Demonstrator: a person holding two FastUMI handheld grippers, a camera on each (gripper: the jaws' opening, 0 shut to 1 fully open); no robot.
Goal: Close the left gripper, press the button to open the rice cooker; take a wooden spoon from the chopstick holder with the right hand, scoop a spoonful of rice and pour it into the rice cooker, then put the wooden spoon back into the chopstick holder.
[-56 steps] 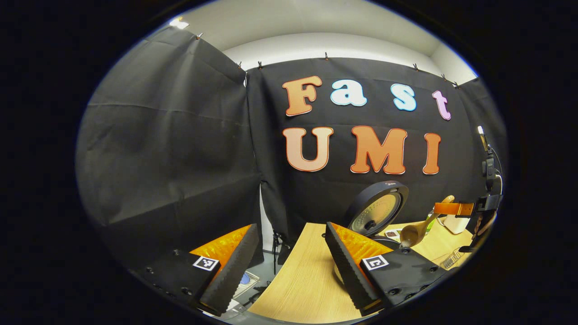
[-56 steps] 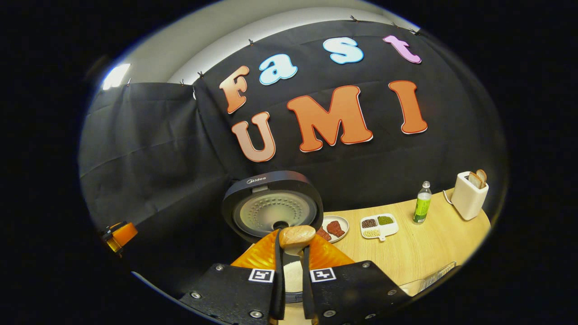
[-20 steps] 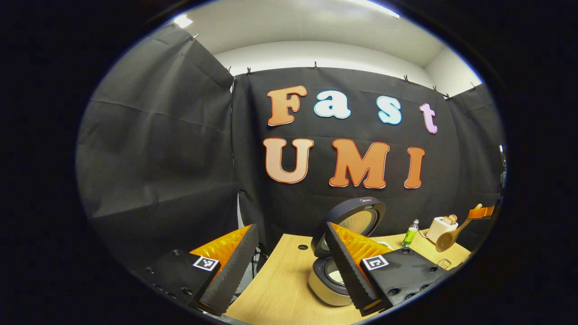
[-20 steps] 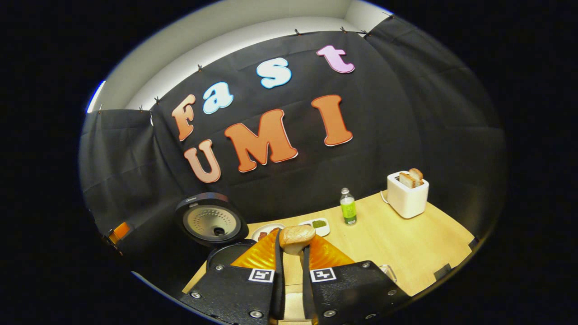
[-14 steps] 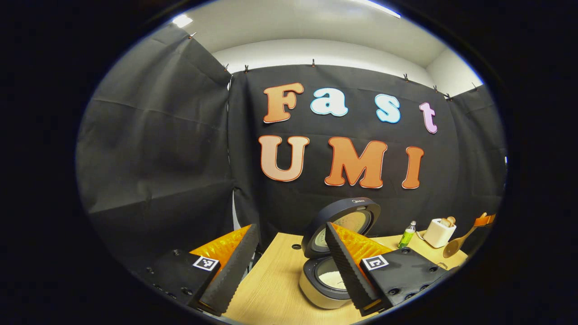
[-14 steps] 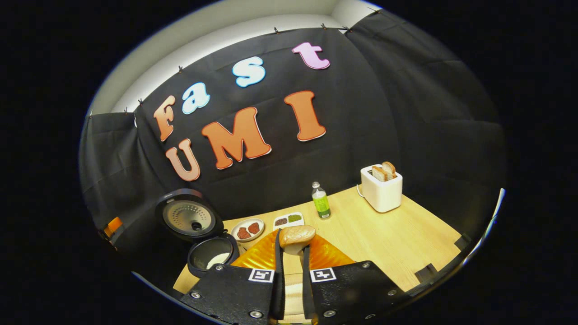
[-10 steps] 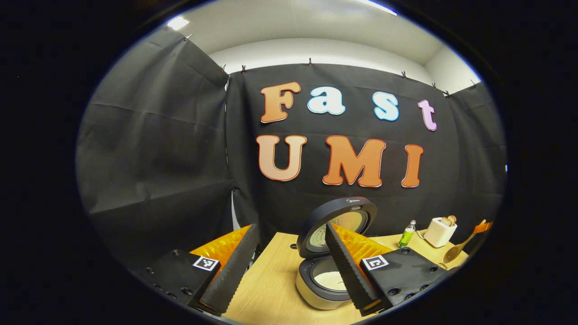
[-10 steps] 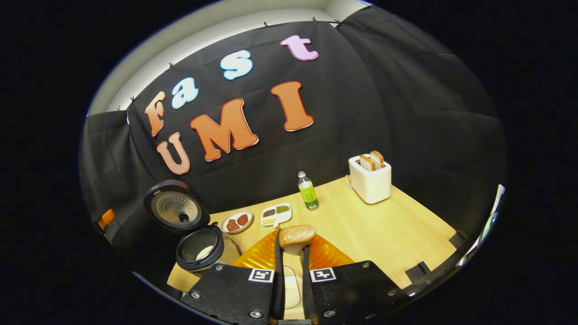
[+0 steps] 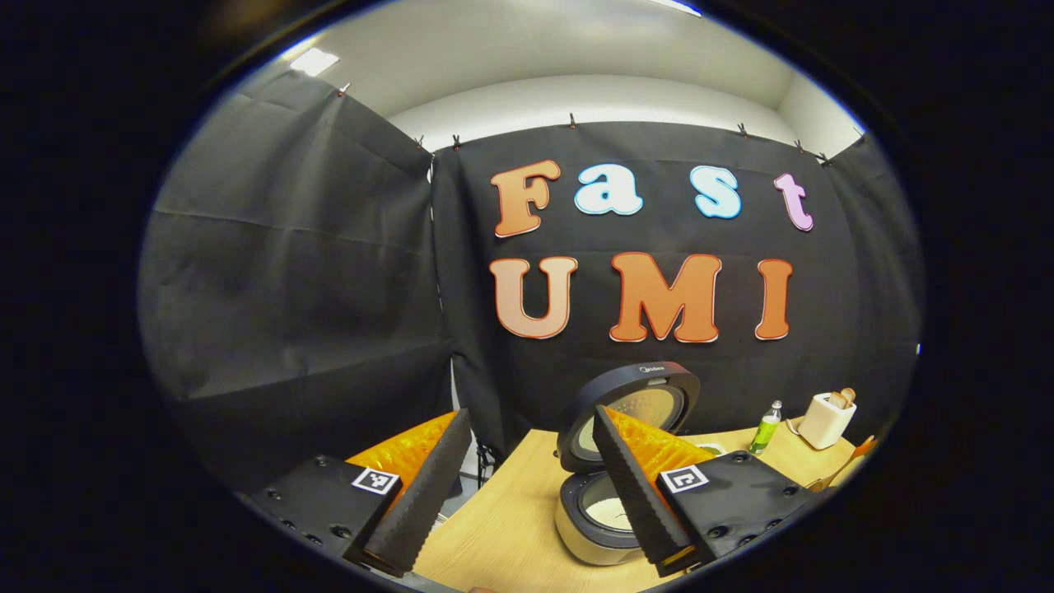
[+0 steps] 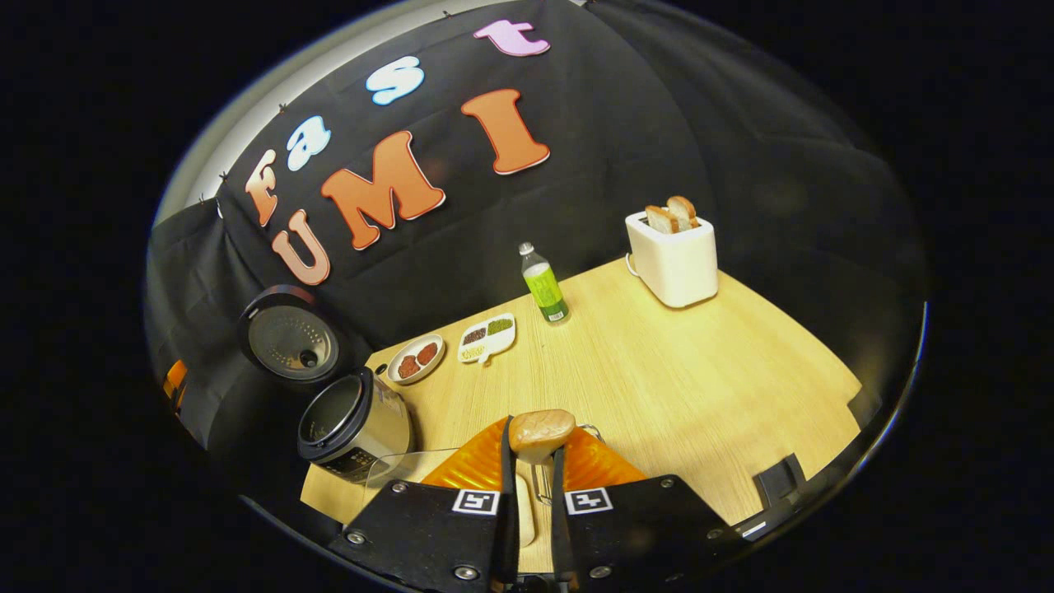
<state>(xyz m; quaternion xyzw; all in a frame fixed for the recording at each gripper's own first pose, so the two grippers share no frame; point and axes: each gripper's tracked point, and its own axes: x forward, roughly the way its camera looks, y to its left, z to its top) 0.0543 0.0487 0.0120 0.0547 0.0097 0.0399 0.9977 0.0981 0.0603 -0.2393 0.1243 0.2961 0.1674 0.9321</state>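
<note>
My right gripper [image 10: 531, 436] is shut on the handle of the wooden spoon [image 10: 541, 429], whose handle end sticks up between the fingers. The spoon's bowl hangs below, over the table. A wire chopstick holder [image 10: 588, 429] peeks out just behind the fingers. The rice cooker [image 10: 350, 424] stands to the left with its lid [image 10: 288, 333] up. In the left gripper view my left gripper [image 9: 529, 412] is open and holds nothing, and the open rice cooker [image 9: 589, 527] with white rice [image 9: 616, 515] in its pot lies behind its right finger. The spoon [image 9: 852, 463] shows at the far right edge.
On the wooden table [image 10: 700, 371] stand a white toaster [image 10: 673, 251] with bread, a green bottle [image 10: 542, 284], a divided dish [image 10: 487, 336] and a small plate [image 10: 414, 360]. A clear container [image 10: 395, 465] sits beside the cooker. The table's right edge [image 10: 856, 403] is near.
My right gripper has carried the spoon rightward, away from the cooker, and tipped down toward the table. The left gripper stays open and has shifted only slightly.
</note>
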